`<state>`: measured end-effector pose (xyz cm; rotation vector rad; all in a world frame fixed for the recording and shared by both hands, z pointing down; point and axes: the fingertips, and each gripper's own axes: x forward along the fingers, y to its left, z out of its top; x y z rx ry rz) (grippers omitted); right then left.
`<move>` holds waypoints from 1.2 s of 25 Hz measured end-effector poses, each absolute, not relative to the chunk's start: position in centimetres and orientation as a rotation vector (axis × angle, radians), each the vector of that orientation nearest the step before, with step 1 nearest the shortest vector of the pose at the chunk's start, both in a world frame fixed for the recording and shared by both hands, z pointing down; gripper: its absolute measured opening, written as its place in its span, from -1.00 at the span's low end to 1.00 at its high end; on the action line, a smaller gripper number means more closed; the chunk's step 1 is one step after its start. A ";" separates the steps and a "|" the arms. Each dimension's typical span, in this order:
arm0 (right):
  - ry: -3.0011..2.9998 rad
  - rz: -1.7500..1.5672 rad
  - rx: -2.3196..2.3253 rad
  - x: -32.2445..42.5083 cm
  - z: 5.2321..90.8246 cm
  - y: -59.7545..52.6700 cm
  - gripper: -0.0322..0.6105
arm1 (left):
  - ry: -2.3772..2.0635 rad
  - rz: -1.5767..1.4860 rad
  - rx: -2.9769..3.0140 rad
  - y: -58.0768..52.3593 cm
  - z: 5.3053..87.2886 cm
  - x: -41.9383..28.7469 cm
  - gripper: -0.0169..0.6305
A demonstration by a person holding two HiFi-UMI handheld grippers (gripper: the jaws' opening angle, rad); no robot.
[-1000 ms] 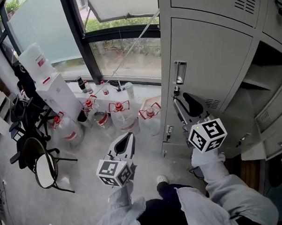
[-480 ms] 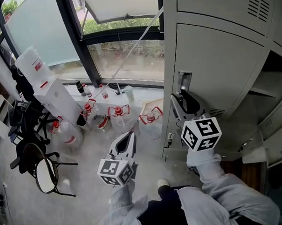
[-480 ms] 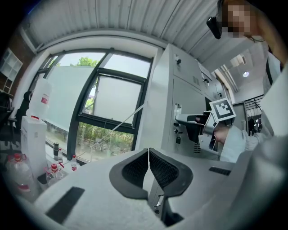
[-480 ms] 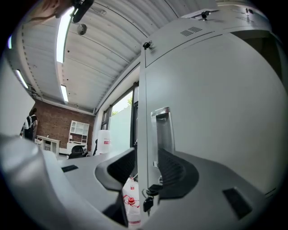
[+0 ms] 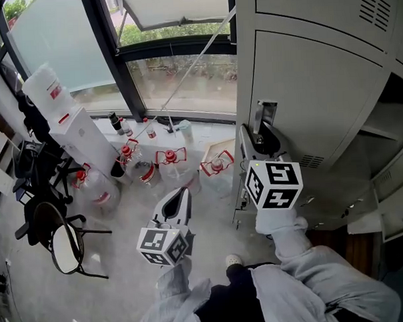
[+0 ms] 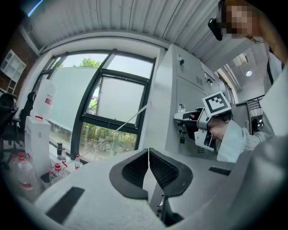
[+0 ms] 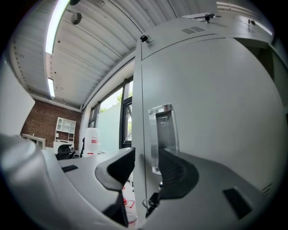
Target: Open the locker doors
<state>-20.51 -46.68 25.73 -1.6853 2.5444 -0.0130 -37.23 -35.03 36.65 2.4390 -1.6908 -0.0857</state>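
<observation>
1. Right tool point(image 7: 146, 164): held level at the closed locker door point(image 5: 318, 85). Its jaws are well apart and press on nothing.
2. Deciding relation: the door's free edge point(image 7: 138, 112) stands in the gap between the jaws. One jaw sits out past that edge on the window point(image 5: 178, 78) side. The other sits in front of the recessed handle point(image 7: 164, 130), just beside the edge.
3. Long axis: edge and handle both run upright, and the jaws span across them side to side. A closing squeeze would probably pinch the door at the handle. A pull back toward the person should then swing it open (the hinges are judged to be on the side away from the window).
4. Left tool point(image 6: 148, 152): its jaws are together with nothing between them. It is held low over the floor point(image 5: 120, 274), on the window side and well apart from the locker. The right hand is clearly the nearer one.
5. Neighbouring compartment point(image 5: 386, 125): it stands open, so this closed door is judged to be the one in hand.
</observation>
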 end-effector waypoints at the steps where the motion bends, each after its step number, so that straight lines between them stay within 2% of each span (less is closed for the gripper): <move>1: 2.546 0.012 -1.696 -20.5 25.7 -46.7 -0.44 | -1.694 -0.085 2.432 -35.0 36.6 -37.3 -0.91; 13: 2.601 0.073 -1.714 -20.6 25.9 -45.8 -0.44 | -1.735 -0.082 2.424 -33.9 35.9 -37.8 -0.91; 30: 2.637 0.081 -1.644 -19.7 25.9 -37.5 -0.48 | -1.729 -0.085 2.416 -26.8 36.6 -37.2 -0.91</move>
